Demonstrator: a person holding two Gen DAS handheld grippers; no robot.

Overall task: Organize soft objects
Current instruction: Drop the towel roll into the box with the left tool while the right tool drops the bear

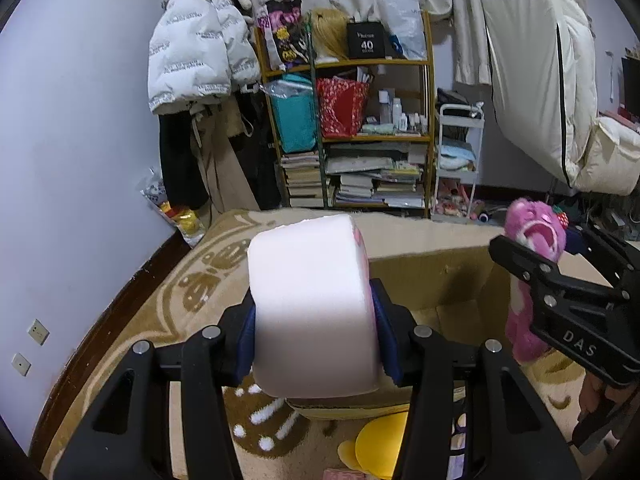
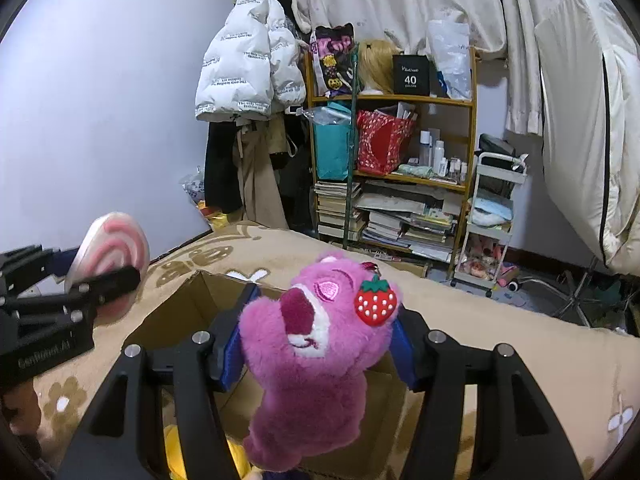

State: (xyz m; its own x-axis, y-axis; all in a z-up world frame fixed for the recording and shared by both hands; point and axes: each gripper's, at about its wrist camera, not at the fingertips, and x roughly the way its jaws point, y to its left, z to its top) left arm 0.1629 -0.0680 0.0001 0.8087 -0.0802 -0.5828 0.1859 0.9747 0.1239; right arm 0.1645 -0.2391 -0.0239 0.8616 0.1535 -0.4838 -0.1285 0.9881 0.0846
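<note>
My left gripper (image 1: 314, 328) is shut on a round white cushion (image 1: 312, 304) with a pink swirl face, held above the open cardboard box (image 1: 440, 276). It shows at the left of the right wrist view (image 2: 108, 264). My right gripper (image 2: 316, 344) is shut on a pink plush bear (image 2: 316, 352) with a strawberry tag, held over the box (image 2: 180, 304). The bear also shows at the right of the left wrist view (image 1: 532, 276). A yellow soft thing (image 1: 380, 444) lies in the box.
The box sits on a beige patterned blanket (image 2: 500, 332). Behind stand a wooden shelf (image 1: 352, 128) with books and bags, hanging coats (image 1: 196, 44), a white cart (image 1: 458, 160) and a lilac wall on the left.
</note>
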